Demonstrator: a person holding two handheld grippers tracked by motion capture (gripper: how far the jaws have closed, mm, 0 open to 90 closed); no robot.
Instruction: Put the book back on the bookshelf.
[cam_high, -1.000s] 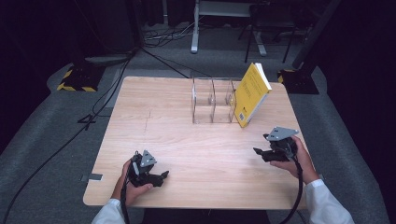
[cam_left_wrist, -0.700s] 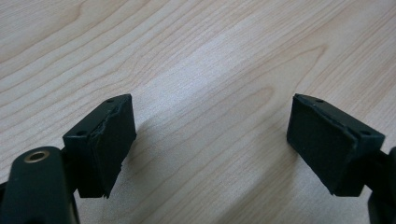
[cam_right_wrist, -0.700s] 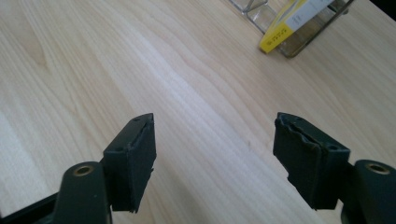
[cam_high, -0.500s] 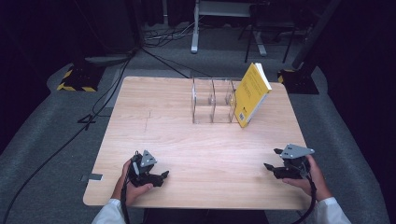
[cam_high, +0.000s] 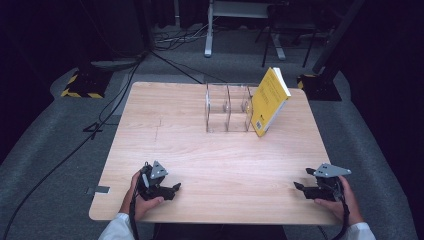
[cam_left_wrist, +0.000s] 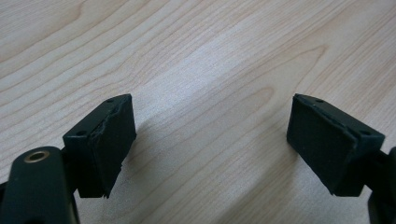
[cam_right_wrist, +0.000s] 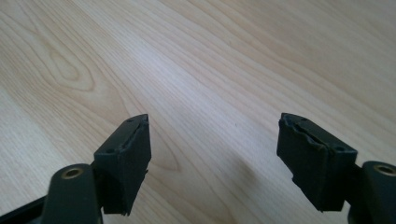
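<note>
With both grippers low at the near table (cam_high: 210, 150) edge, the work looks finished — the yellow book (cam_high: 269, 101) leans against the clear organizer (cam_high: 227, 107), well apart. Left gripper (cam_high: 172, 189) and right gripper (cam_high: 300, 185) have their jaws spread, the right's just widened, nothing between; next they need only rest.
</note>
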